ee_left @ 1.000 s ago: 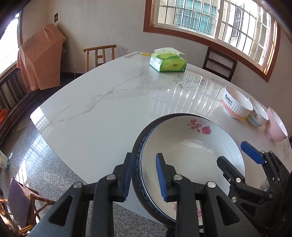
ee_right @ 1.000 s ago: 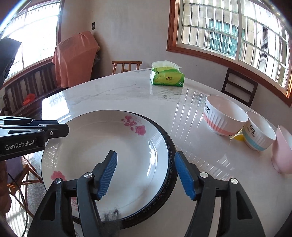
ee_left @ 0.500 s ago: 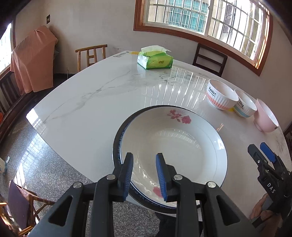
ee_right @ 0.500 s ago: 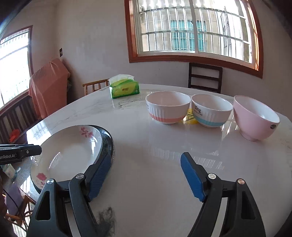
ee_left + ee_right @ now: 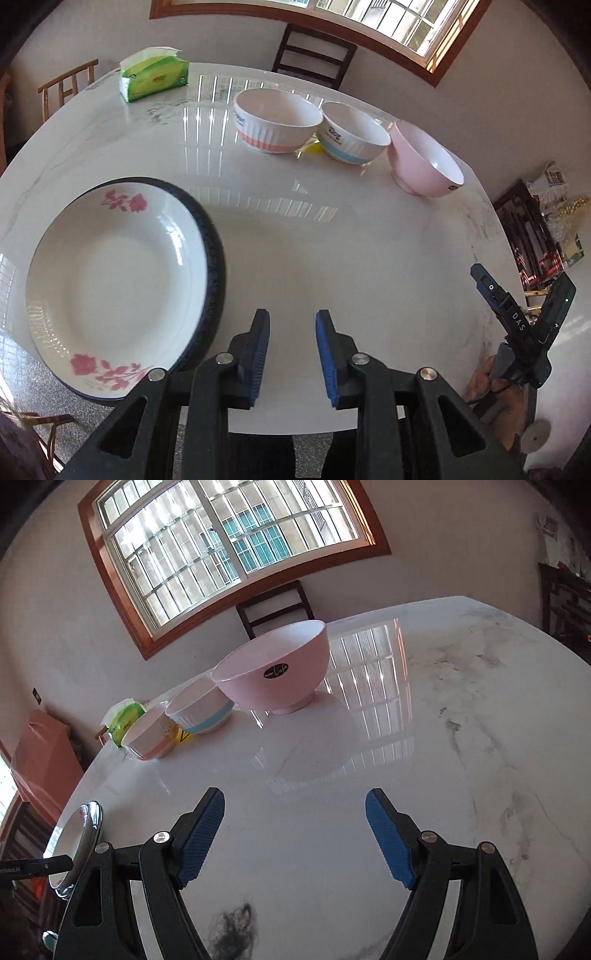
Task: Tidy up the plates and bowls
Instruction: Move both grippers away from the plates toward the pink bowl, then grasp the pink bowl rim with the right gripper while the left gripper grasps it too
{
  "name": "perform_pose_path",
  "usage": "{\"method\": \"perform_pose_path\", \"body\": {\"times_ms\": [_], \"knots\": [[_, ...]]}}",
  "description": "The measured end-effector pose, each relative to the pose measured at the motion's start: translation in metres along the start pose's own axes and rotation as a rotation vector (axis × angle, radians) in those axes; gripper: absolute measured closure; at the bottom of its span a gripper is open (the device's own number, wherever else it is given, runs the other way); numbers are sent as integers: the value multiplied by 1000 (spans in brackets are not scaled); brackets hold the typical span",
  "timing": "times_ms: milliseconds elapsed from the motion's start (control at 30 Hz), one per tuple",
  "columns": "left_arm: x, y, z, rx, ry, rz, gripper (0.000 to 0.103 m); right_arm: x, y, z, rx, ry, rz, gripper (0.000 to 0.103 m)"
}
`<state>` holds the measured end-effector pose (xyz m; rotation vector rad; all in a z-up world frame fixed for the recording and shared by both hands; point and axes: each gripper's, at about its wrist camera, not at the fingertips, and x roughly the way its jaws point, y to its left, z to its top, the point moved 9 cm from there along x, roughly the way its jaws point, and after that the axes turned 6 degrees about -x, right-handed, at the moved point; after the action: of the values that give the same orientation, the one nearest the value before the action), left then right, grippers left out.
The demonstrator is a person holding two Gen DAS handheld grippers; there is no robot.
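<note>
White marble tabletop [image 5: 332, 258] with grey veining fills both views; its curved near edge runs just below the left gripper [image 5: 291, 354].

Left gripper: blue pads stand narrowly apart, with nothing between them, above bare marble near that edge.

Right gripper [image 5: 295, 838]: pads are spread wide and empty; the jaws have just been opening. Open marble lies ahead of them.

White plate with pink rose prints [image 5: 110, 284] sits stacked on a dark-rimmed plate [image 5: 214, 254] at the near left of the table. The stack overhangs the table edge.

Three bowls stand in a row at the far side:
- white ribbed bowl with a salmon band [image 5: 275, 123], left;
- white ribbed bowl with a light-blue band [image 5: 352, 134], just beside it;
- pink bowl [image 5: 277, 668], right, nearest the right gripper.

Green tissue box [image 5: 153, 75] stands at the far left. A broad clear area separates plates from bowls.
</note>
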<state>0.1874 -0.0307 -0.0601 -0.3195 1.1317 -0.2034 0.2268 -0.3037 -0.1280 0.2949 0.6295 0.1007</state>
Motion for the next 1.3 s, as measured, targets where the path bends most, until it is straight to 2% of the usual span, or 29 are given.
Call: {"method": "perform_pose_path", "body": {"times_ms": [100,167,267,367,500,567,633,700,767,933,1067,1133,1167,1200,1267,1300], "knots": [[9,-48,18,64,41,-43,77,2,-10,0,-20,56,8,35],[11,-79,38,113,31,-52,77,1,-16,6,-63,69,-1,38],[19,-123,73,191,24,-68,77,-2,-23,27,-85,105,29,38],[35,-158,115,207,25,-108,77,1,-25,59,-127,152,47,38],[65,-192,173,267,12,-76,77,21,-30,98,-90,264,100,38],[85,-203,195,318,30,-39,77,35,-33,113,-120,324,84,38],[106,-210,211,354,65,-4,77,45,-36,128,-154,336,42,38],[125,-212,224,368,80,36,77,55,-33,139,-172,354,43,38],[144,-212,229,384,120,75,77,66,-32,147,-152,374,55,38],[173,-208,229,389,174,84,77,93,-30,160,-130,409,44,38],[190,-207,224,406,199,101,77,112,-29,155,-83,450,53,39],[193,-211,224,439,176,124,76,123,-30,148,-70,483,45,44],[195,-213,223,448,170,127,77,129,-30,143,-61,502,44,53],[196,-216,218,448,182,118,77,134,-29,137,-49,520,60,63],[198,-221,210,435,222,85,77,140,-24,129,-28,553,93,75],[194,-226,208,434,221,50,77,142,-24,126,-22,561,91,77]]}}
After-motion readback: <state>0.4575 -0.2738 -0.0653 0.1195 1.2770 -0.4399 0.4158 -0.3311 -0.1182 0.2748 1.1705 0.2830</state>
